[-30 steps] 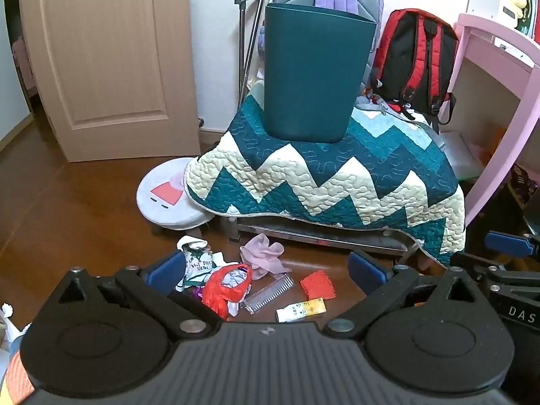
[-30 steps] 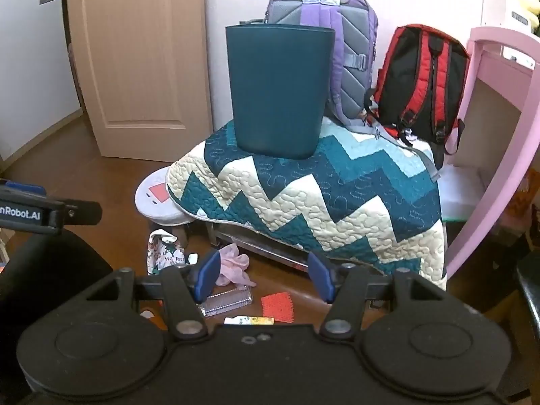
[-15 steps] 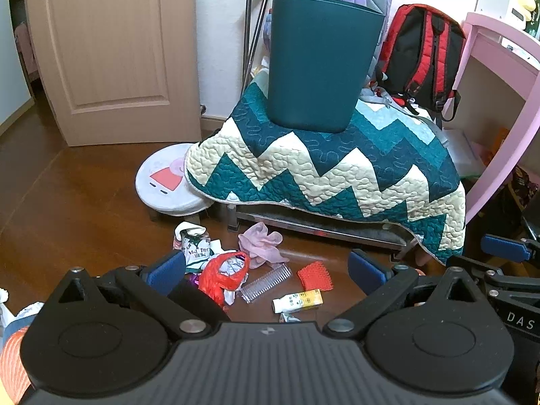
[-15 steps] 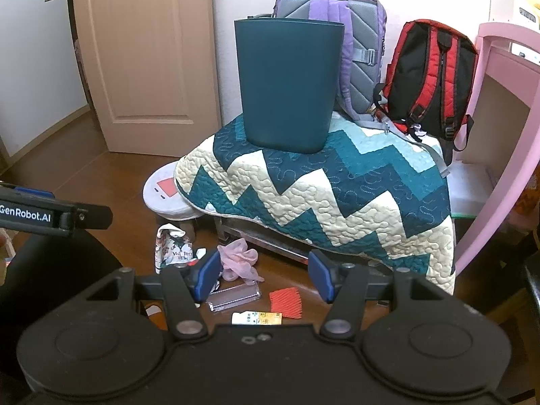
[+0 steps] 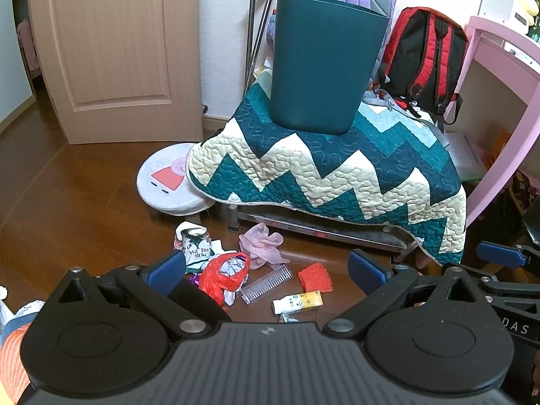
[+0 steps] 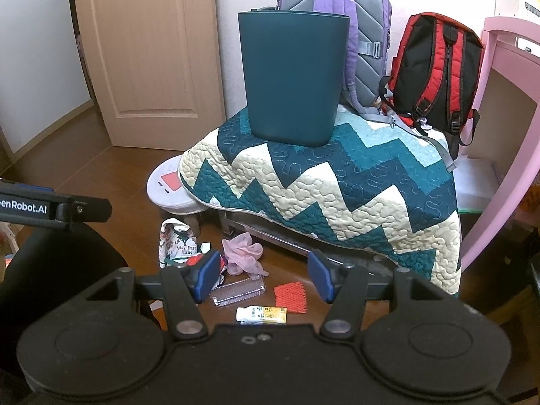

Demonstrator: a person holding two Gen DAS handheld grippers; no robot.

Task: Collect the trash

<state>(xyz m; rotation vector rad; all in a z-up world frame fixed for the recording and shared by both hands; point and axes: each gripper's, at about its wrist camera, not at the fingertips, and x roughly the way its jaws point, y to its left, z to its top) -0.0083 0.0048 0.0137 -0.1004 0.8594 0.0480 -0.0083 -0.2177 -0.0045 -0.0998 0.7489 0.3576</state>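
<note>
Litter lies on the brown floor in front of a quilt-covered low table: a red plastic bag (image 5: 222, 275), a printed wrapper (image 5: 194, 244), a pink cloth wad (image 5: 261, 244), a clear comb (image 5: 266, 283), a red mesh square (image 5: 314, 276) and a small yellow-white tube (image 5: 297, 302). A dark teal bin (image 5: 324, 64) stands upright on the quilt (image 5: 324, 175). My left gripper (image 5: 266, 270) hangs open above the litter, holding nothing. My right gripper (image 6: 263, 278) is open too, over the comb (image 6: 238, 292), the tube (image 6: 261, 314) and the mesh (image 6: 290, 298); the bin (image 6: 292, 77) stands behind.
A round white stool (image 5: 168, 182) stands left of the quilt. A purple backpack (image 6: 341, 13) and a red-black backpack (image 6: 435, 71) lean at the back. A pink desk frame (image 5: 499, 118) closes the right side, a wooden door (image 5: 114, 50) the left.
Both grippers have drawn back and tilted a little, so the litter and bin sit slightly farther off in view. Both stay open; nothing on the floor has moved.
</note>
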